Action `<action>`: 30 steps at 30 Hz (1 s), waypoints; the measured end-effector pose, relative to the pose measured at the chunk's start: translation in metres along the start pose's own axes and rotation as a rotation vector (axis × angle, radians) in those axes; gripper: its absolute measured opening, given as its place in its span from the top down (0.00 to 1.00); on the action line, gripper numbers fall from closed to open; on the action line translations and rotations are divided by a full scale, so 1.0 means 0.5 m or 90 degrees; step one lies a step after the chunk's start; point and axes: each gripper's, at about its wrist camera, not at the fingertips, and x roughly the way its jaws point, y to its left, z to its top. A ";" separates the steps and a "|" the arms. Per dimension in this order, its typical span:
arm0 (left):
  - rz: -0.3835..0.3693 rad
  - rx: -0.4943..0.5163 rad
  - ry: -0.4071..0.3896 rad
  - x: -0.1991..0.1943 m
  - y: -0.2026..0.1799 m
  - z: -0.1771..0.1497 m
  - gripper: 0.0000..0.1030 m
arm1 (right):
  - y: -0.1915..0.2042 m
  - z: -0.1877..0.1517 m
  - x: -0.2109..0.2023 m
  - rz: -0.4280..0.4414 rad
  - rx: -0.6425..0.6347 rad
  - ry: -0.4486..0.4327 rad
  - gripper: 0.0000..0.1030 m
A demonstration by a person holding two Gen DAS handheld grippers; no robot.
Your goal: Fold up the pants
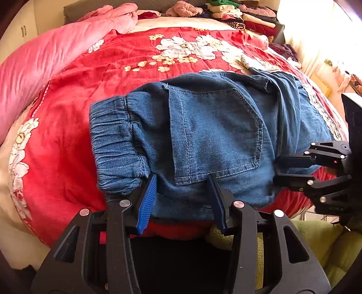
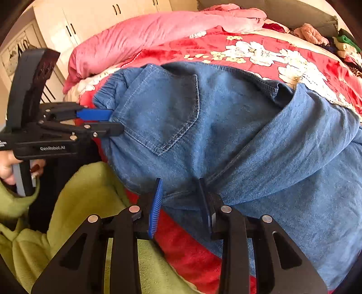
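Observation:
Blue denim pants point(image 1: 215, 126) lie folded on the bed, back pocket up and elastic waistband to the left in the left wrist view. My left gripper point(image 1: 183, 178) stands open at the pants' near edge, fingertips on the denim and its blue pad bare. In the right wrist view the same pants point(image 2: 226, 126) fill the middle, with a leg folded over on the right. My right gripper point(image 2: 181, 187) is open too, its tips straddling the near hem without pinching it. Each gripper shows in the other's view: the right gripper point(image 1: 276, 169) at the pants' right edge, the left gripper point(image 2: 116, 123) at the waistband corner.
A red floral blanket point(image 1: 67, 135) covers the bed, with a pink quilt point(image 1: 34, 67) bunched along its left side. Stacked clothes point(image 1: 244, 15) sit at the far right corner. A person's hand point(image 2: 6, 169) and green fleece point(image 2: 79, 203) are at the near edge. A white wardrobe point(image 2: 79, 18) stands behind.

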 end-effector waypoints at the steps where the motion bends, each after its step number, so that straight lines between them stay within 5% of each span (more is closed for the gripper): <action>1: -0.001 -0.001 -0.004 -0.004 0.000 -0.001 0.64 | -0.002 0.003 -0.015 0.007 0.001 -0.013 0.70; 6: -0.019 -0.012 -0.038 -0.053 -0.003 0.013 0.64 | -0.065 0.042 -0.108 -0.037 0.047 -0.098 0.59; 13: -0.060 0.029 -0.074 -0.089 -0.057 0.062 0.57 | -0.193 0.121 -0.145 -0.150 0.116 -0.126 0.53; 22: -0.186 0.102 -0.018 -0.002 -0.187 0.117 0.57 | -0.332 0.241 -0.047 -0.195 0.175 -0.049 0.45; 30: -0.210 0.138 0.035 0.073 -0.231 0.120 0.57 | -0.354 0.300 0.063 -0.238 0.179 0.007 0.45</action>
